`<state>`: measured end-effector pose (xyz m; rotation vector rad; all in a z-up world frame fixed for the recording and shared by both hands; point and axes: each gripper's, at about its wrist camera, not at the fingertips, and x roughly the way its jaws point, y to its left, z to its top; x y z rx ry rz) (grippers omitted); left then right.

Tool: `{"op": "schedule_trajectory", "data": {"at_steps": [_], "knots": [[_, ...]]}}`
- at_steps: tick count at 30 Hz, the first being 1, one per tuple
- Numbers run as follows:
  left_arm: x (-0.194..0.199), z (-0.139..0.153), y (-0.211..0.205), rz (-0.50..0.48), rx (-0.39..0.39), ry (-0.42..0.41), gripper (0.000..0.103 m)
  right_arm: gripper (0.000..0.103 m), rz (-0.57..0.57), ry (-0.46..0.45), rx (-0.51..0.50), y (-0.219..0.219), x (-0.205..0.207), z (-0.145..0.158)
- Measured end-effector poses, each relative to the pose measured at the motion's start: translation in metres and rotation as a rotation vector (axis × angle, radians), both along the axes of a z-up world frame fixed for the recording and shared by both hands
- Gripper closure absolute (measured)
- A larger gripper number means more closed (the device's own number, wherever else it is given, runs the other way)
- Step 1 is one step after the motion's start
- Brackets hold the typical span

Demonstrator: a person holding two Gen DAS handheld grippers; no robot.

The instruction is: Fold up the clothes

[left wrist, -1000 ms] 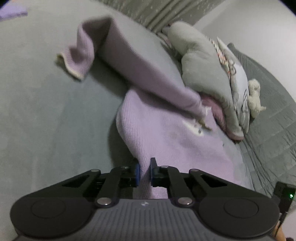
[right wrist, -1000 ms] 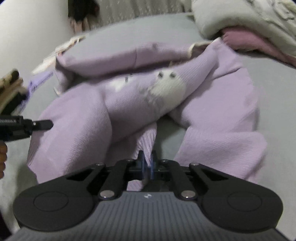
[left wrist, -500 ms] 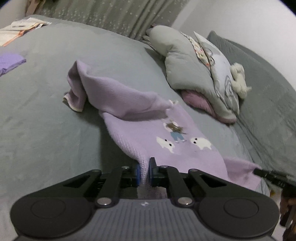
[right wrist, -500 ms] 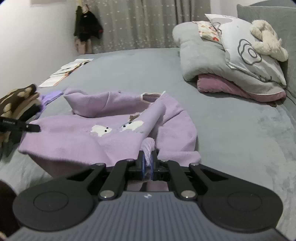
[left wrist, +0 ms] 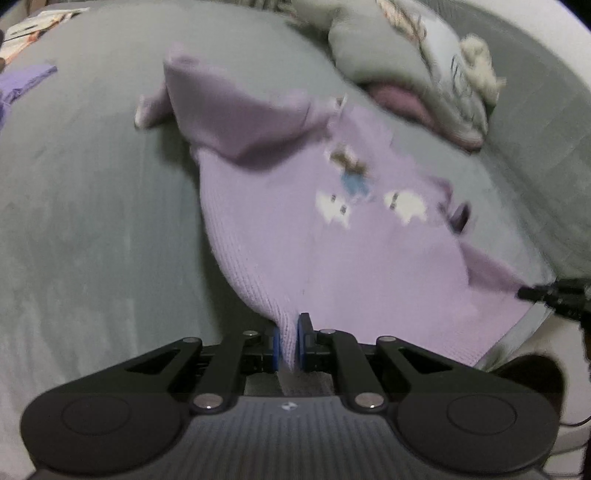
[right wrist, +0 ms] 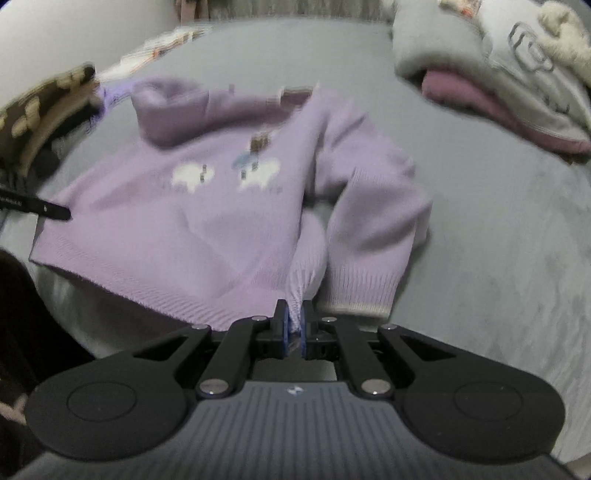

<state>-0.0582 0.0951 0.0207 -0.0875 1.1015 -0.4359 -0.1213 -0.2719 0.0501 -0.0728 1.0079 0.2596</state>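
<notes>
A lilac knit sweater [left wrist: 295,236] with white sheep and a small figure on its front lies face up on the grey bed [left wrist: 92,221]. My left gripper [left wrist: 287,345] is shut on one corner of its hem. My right gripper [right wrist: 294,334] is shut on the opposite hem corner of the sweater [right wrist: 207,221]. One sleeve [right wrist: 373,236] lies folded down beside the body, its cuff near my right gripper. The other sleeve [left wrist: 236,114] lies bunched across the shoulder. The right gripper's tip [left wrist: 546,293] shows in the left wrist view; the left one's tip [right wrist: 40,208] shows in the right wrist view.
Grey pillows, a pink cloth and a plush toy [left wrist: 424,70] are piled at the head of the bed. Another purple garment [left wrist: 26,81] and papers [left wrist: 40,26] lie at the far left. A patterned brown sleeve [right wrist: 40,107] is on the left in the right wrist view.
The sweater has been pulled toward the near edge of the bed and spread flatter, front up. Both grippers stay shut on the hem corners.
</notes>
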Motion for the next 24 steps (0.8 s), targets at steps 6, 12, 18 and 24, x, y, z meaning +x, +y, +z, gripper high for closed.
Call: {"op": "schedule_trajectory", "data": {"at_steps": [6,12,18,24], "knots": [[0.015,0.024,-0.017,-0.162,0.130,-0.111,0.048,0.064,0.072,-0.018,-0.057,0.004,0.010,0.011],[0.052,0.060,-0.039,-0.256,0.164,-0.352,0.040,0.058,0.027,-0.130,-0.063,-0.013,0.045,0.044],[0.130,0.055,-0.076,-0.287,0.186,-0.418,0.040,0.053,0.006,-0.215,-0.040,-0.020,0.117,0.045],[0.190,0.026,-0.100,-0.317,0.204,-0.386,0.041,0.052,-0.020,-0.205,-0.060,-0.025,0.198,0.018]]}}
